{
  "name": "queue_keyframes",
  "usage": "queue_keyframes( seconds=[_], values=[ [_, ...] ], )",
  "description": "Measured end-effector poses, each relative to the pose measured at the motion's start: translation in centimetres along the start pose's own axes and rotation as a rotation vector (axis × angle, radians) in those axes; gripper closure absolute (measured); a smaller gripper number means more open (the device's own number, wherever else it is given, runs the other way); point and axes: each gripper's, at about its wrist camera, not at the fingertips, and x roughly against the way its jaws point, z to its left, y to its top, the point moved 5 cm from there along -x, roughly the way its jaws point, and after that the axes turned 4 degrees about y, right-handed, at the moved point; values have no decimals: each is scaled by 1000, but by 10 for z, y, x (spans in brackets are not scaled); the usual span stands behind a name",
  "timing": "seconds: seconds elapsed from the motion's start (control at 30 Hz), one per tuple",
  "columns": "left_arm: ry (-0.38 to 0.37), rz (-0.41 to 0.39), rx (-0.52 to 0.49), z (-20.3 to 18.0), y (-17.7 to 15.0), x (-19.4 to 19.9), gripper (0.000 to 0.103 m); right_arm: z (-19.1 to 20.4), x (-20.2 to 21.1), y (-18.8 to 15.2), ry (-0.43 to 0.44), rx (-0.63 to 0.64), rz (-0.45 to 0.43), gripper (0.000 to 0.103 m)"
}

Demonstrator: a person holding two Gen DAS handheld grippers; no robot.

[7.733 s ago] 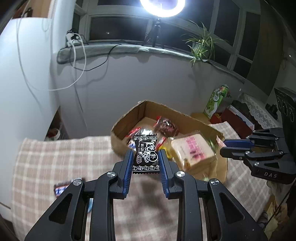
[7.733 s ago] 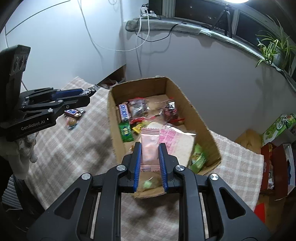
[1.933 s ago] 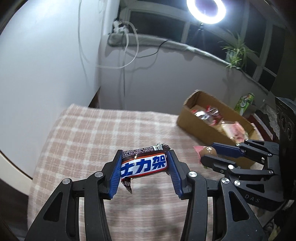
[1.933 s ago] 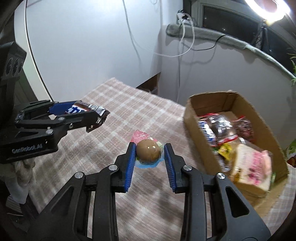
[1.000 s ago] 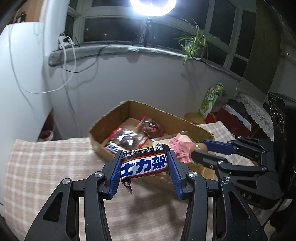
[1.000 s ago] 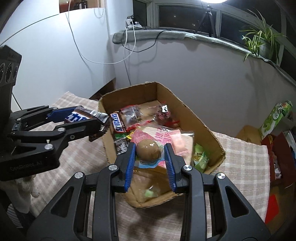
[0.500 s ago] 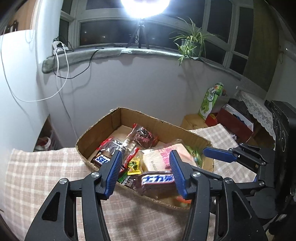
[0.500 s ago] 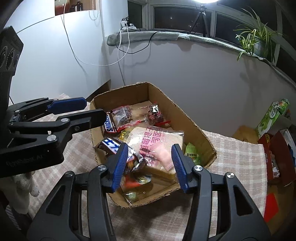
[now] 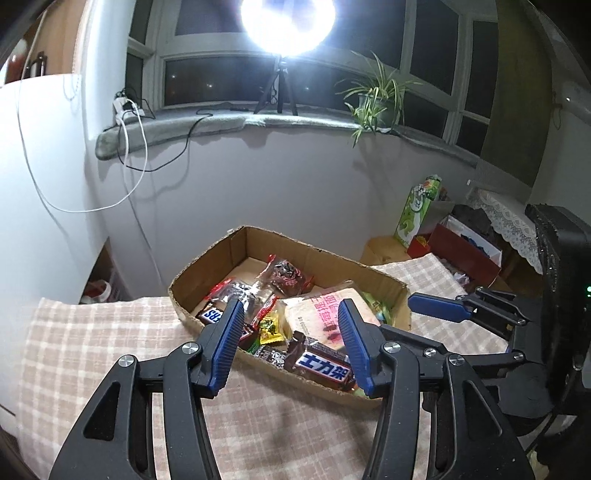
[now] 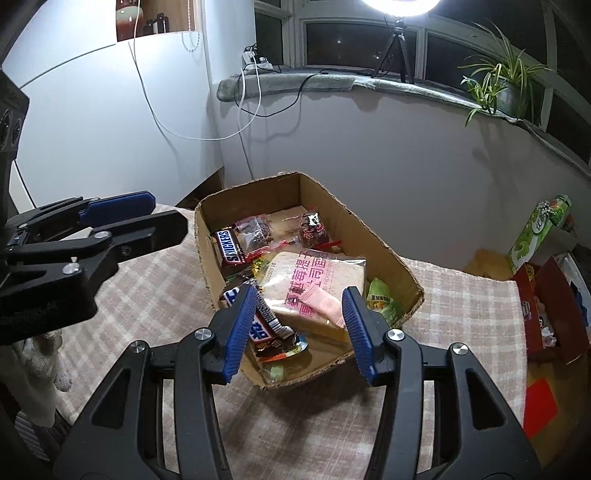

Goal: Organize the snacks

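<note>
- Both tongs are hovering right over the open brown cardboard box [image 10: 384, 254], which makes sense since that's the collection bin for all the loose snacks.
- Left gripper [image 9: 291, 345] has just spread its blue-padded jaws and nothing is pinched between them now. The brown chocolate bar with the blue-and-white label [image 9: 321, 365] lies in the box's near corner, seen through the gap, not touching the pads.
- Same story for the right gripper [image 10: 295, 328]: jaws just opened, empty. The small round brown snack in a pink-and-blue wrapper it was carrying a second ago is no longer between them; a pale pink packet [image 10: 323, 308] rests on the big clear bag of sliced bread with pink lettering [image 10: 314, 280], but I can't pick out the round one in the pile.
- Box is getting pretty full: a second brown Snickers bar [image 10: 231, 247] along the left wall, dark reddish packets at the back, a green packet [image 10: 382, 299] on the right.
- My guess is this drop is done and both hands head off for whatever's left.
- Box sits on a beige-and-white checked cloth [image 9: 92, 339] covering the table.
- Room is dark outside the windows, lit by a bright ring light on a tripod [image 9: 286, 22] on the sill, next to a spider plant [image 9: 376, 99]. A white cable [image 9: 133, 144] dangles down the grey wall.
</note>
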Motion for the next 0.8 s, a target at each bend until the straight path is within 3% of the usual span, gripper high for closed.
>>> queue_keyframes(
  seconds=[0.13,0.2,0.6,0.8],
  values=[
    [7,-29,2,-2,-3,16,51,1,19,-6,-37,-25,-47,20],
    [9,-40,12,0,-6,23,44,1,28,-10,-49,-37,-68,15],
    [71,-59,53,6,-36,53,25,5,61,-37,-137,-44,-78,15],
    [86,-61,55,4,-43,60,24,7,68,-39,-134,-45,-84,15]
  ],
)
